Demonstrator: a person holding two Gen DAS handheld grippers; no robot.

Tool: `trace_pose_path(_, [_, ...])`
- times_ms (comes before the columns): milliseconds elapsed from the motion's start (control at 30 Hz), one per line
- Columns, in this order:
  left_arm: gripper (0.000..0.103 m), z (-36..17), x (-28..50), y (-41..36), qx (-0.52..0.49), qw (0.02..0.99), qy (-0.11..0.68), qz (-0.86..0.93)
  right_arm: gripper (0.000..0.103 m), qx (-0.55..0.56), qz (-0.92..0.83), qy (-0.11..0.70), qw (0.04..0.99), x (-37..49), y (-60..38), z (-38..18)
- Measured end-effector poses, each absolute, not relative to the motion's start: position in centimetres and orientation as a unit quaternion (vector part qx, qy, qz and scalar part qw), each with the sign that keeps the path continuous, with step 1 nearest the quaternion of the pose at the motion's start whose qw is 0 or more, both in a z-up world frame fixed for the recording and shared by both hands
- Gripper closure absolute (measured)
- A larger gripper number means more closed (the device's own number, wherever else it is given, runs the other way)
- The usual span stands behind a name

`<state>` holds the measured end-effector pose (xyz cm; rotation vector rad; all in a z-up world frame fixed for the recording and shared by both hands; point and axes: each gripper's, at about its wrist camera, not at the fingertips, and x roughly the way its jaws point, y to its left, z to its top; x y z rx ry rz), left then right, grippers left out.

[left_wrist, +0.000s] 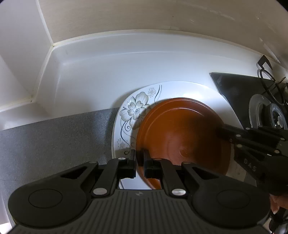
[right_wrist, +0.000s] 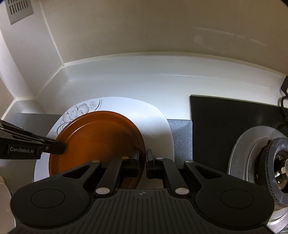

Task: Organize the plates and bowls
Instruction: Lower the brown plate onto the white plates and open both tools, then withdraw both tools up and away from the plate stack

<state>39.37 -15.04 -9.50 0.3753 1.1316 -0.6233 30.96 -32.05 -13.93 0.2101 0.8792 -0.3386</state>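
Your left gripper is clamped on the near-left rim of the orange plate, one finger above the rim and one below. Your right gripper is pinched the same way on the plate's opposite rim, so both ends are held at once. The orange plate sits over the white flowered plate, covering its right-hand part and leaving the flower print showing at the left; whether the two touch you cannot tell from here. The white plate lies partly on a grey mat and partly on the white counter. To the right lies the black stovetop with its gas burner. Beyond everything stands the pale wall, with a vent grille at its upper left.
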Motion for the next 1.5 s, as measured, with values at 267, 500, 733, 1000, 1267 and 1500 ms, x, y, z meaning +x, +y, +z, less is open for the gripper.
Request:
trace_pose_path(267, [0.022,-7.9,38.7,-14.5,0.149,0.792,0.509,-0.303,0.069,0.045,-0.161,0.420,0.892,31.1,-30.5,-13.9])
trace_pose_path(500, [0.008,-5.0,37.3,-12.5,0.132,0.822,0.470,-0.294,0.023,0.035,-0.175,0.383,0.906,29.0,-29.1,-11.6])
trace_pose_path(733, [0.000,-3.3,34.1,-9.7,0.130,0.845,0.443,-0.270,0.017,0.051,-0.197,0.367,0.908,24.1,-27.2,-9.0])
trace_pose_path(1000, [0.000,-1.7,28.9,-7.0,0.138,0.851,0.430,-0.268,0.015,0.072,-0.195,0.331,0.920,18.7,-23.5,-5.7])
trace_pose_path(1267, [0.000,0.2,23.7,-4.5,0.137,0.864,0.403,-0.270,0.015,0.081,-0.194,0.308,0.928,15.4,-20.7,-3.4])
trace_pose_path(1500, [0.000,0.8,19.9,-2.8,0.140,0.869,0.387,-0.275,0.012,0.085,-0.203,0.293,0.930,11.9,-17.9,-2.3])
